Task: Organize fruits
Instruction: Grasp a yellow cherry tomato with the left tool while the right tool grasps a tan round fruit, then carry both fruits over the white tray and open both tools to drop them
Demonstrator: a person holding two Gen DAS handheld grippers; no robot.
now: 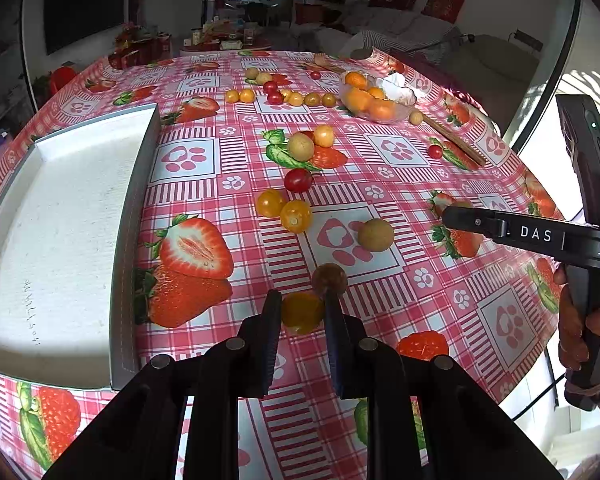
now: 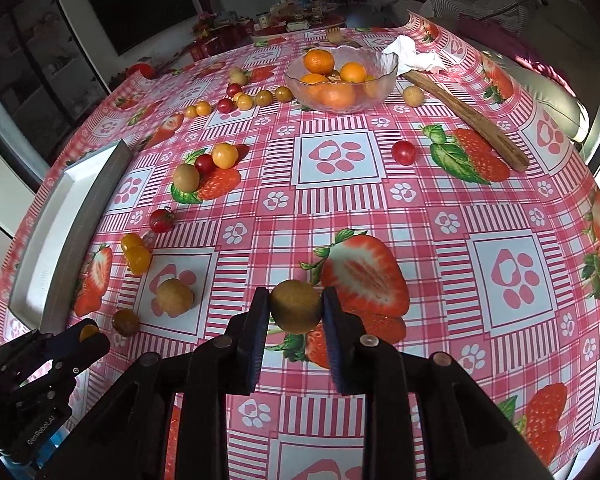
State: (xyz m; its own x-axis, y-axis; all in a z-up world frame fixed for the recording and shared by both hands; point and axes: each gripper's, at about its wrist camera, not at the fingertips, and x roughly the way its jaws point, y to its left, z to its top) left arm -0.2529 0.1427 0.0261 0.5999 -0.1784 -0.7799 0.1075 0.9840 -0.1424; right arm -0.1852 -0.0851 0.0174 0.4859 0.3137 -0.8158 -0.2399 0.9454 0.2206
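**Operator:** Report the left gripper [image 1: 302,312] condition.

**Technician:** Its jaws are closed on a yellow cherry tomato [image 1: 301,313], held between the pads at the fruit's widest part, probably so it cannot roll out. A brown longan [image 1: 329,279] lies just beyond the tips at 12 o'clock; whether it touches the right finger cannot be told.

**Operator:** And the right gripper [image 2: 296,308]?

**Technician:** It is clamped on another longan [image 2: 296,306], gripped across the middle above the strawberry-print tablecloth [image 2: 380,184].

**Operator:** Where do these fruits go?

**Technician:** My judgement: the white tray [image 1: 60,240] at 9 o'clock of the left gripper is bare and likely the sorting target. The glass bowl [image 2: 382,80], at 12 o'clock in the right wrist view, holds only oranges [image 2: 319,61], suggesting one kind per container.

**Operator:** Remaining work?

**Technician:** Considerable. Loose yellow tomatoes [image 1: 284,209], a red tomato [image 1: 298,180] and a further longan [image 1: 375,235] lie scattered between the grippers and the bowl, with a row of small fruits near the bowl's left side.

**Operator:** Hazards?

**Technician:** Round fruit may roll if released above the tray wall.
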